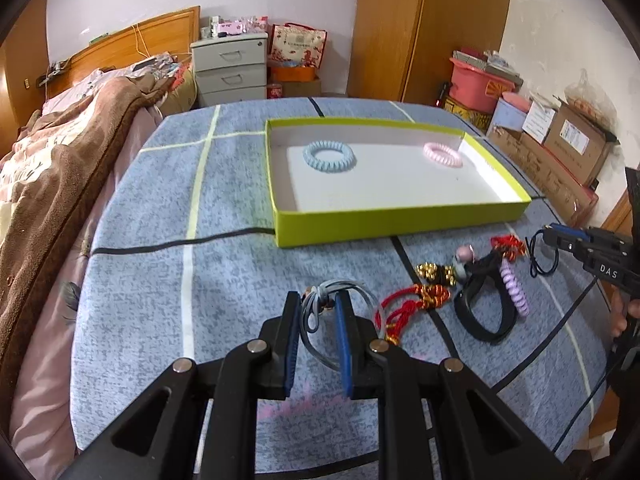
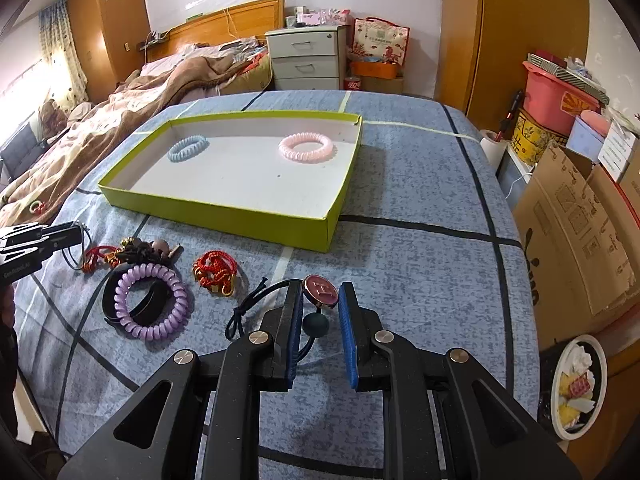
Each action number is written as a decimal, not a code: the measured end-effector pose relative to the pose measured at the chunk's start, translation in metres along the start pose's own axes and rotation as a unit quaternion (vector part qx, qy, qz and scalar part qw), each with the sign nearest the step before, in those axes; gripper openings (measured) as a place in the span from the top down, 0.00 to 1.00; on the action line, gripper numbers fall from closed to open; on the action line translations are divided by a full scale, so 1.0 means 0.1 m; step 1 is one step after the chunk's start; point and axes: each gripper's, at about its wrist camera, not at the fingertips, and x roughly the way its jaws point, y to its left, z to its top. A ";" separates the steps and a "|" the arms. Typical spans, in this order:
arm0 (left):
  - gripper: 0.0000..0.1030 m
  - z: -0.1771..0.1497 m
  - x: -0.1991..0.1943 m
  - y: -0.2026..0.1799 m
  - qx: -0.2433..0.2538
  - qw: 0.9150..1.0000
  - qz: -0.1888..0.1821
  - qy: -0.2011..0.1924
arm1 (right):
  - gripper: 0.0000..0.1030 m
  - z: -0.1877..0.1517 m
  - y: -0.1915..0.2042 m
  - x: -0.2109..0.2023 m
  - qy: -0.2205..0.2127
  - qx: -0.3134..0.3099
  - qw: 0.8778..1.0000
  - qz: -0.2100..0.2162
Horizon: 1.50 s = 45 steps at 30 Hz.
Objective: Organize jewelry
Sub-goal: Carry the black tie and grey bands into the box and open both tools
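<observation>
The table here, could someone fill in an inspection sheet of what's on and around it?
Surface: blue checked cloth.
Job's things: green tray holds blue coil tie and pink coil tie; purple coil tie, black band, red cords outside.
Clutter: nothing seen.
Grippers: left gripper shut on grey hair tie; right gripper shut on round charm tie.
Cables: nothing seen.
Surroundings: bed, drawers, cardboard boxes.

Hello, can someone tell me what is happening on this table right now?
A person is sorting hair ties into a green tray. The blue coil tie and the pink coil tie already lie inside. The left gripper is closed on a grey elastic tie, and the right gripper on a black tie with a round charm. Other pieces wait on the cloth.
</observation>
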 end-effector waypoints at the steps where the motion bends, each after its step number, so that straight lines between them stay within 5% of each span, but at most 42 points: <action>1: 0.83 0.02 -0.02 0.01 -0.002 1.000 0.000 -0.002 | 0.82 0.01 -0.01 -0.02 -0.004 0.002 1.000 -0.001; 21: 0.83 0.63 -0.11 -0.04 -0.001 0.999 -0.032 -0.043 | 0.82 0.61 0.06 -0.23 -0.058 0.002 0.998 0.018; 33: 0.83 0.95 0.35 -0.10 -0.006 0.999 -0.045 -0.018 | 0.82 1.29 0.34 0.43 -0.020 -0.030 0.998 0.050; 45: 0.82 1.00 0.81 -0.03 -0.011 0.999 -0.020 0.024 | 0.82 1.44 0.36 1.17 0.036 -0.028 0.996 0.072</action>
